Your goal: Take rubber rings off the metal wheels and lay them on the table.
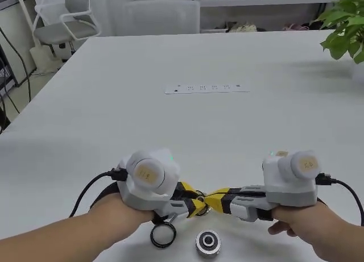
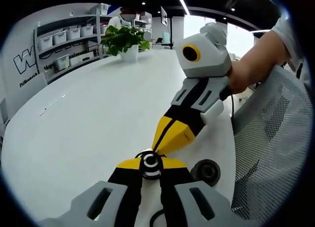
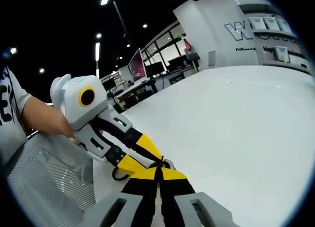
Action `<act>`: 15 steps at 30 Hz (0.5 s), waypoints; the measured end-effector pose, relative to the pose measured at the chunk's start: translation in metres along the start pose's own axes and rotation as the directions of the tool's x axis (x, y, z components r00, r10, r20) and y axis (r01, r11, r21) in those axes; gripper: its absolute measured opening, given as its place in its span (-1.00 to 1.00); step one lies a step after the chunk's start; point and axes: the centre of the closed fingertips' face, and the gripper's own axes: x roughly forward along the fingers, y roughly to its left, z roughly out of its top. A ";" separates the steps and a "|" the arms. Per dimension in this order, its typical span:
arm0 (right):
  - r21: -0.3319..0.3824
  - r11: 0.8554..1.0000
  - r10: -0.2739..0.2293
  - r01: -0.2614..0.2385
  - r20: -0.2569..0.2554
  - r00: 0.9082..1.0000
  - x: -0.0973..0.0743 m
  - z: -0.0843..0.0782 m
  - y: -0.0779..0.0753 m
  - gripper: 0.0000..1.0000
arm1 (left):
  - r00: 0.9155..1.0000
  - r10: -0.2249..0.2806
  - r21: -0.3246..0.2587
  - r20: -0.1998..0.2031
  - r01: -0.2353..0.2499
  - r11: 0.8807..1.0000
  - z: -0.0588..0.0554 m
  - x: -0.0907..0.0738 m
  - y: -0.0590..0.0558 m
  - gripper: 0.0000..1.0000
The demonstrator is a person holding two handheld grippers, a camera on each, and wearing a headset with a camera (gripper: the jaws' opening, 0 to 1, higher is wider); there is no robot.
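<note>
A: What does the left gripper (image 2: pixel 150 161) hold?

B: Its yellow-tipped jaws are clamped on a small silver metal wheel with a black rubber ring around its rim (image 2: pixel 150 164), held just above the white table (image 1: pixel 182 125), near the front edge.

A: And the right gripper (image 3: pixel 158 172)?

B: Its jaws are pressed together, tips touching that wheel's rim. Whether they pinch the rubber is unclear.

A: Anything else close by?

B: A loose thin black rubber ring (image 1: pixel 152 235) lies flat on the table under the left gripper. Beside it lies a second silver wheel (image 1: pixel 208 242), flat, with its dark ring on.
</note>
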 end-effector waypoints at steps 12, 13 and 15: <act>0.006 1.000 0.005 -0.005 0.015 1.000 -0.004 0.004 0.001 -1.00 | 1.000 -0.023 0.033 -0.008 0.024 0.999 0.003 -0.011 -0.004 -0.78; 0.008 1.000 0.005 -0.005 0.018 1.000 -0.004 0.005 0.000 -1.00 | 1.000 -0.025 0.036 -0.007 0.026 0.999 0.003 -0.013 -0.004 -0.77; 0.012 1.000 0.006 -0.006 0.023 1.000 -0.005 0.006 -0.001 -1.00 | 1.000 -0.028 0.038 -0.003 0.028 0.999 0.004 -0.017 -0.004 -0.75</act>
